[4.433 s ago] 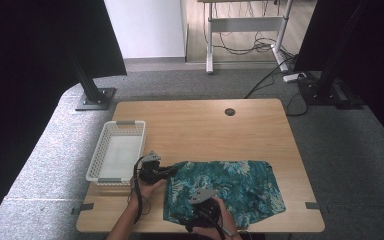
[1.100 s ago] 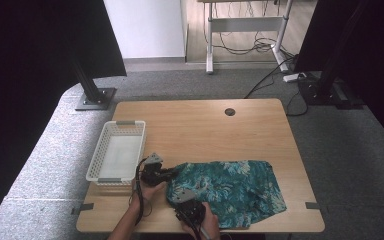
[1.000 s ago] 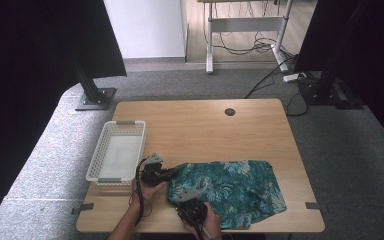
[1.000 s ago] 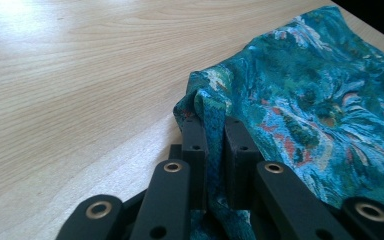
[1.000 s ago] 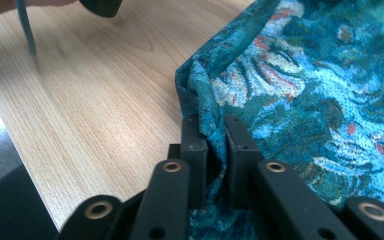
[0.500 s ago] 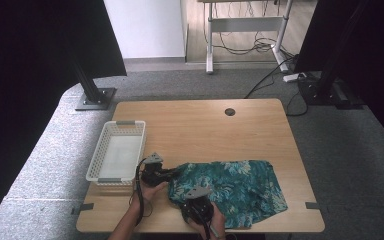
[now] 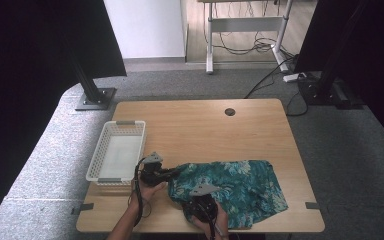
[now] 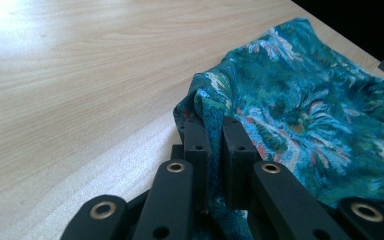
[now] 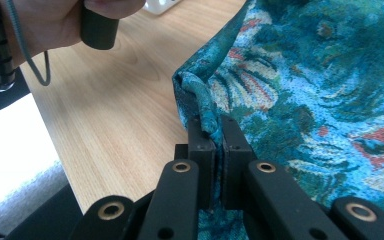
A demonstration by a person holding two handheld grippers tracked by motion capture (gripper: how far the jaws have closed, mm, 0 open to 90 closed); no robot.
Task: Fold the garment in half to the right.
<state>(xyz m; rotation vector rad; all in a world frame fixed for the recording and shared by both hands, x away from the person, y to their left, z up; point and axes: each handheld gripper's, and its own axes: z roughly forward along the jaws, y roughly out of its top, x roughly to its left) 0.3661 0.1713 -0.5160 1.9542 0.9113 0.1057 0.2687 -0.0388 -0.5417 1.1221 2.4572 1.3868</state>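
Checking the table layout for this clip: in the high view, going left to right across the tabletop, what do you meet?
White basket → left gripper, shut on the cloth's left edge → teal patterned cloth. The right gripper overlaps the cloth's near left corner, so I leave it unordered.

Far half of the table (image 7: 200,120) is bare wood, free to pass except a small round grommet hole (image 7: 230,111) near the far edge. Left side is blocked by the white mesh basket (image 7: 116,157), just beside the left gripper (image 7: 167,174), with bare table between its near end and the front edge. Near-right quarter is covered by the teal patterned cloth (image 7: 235,187), which lies low and soft, with the right gripper (image 7: 196,204) on its near-left edge and a narrow bare strip along the table's right edge.
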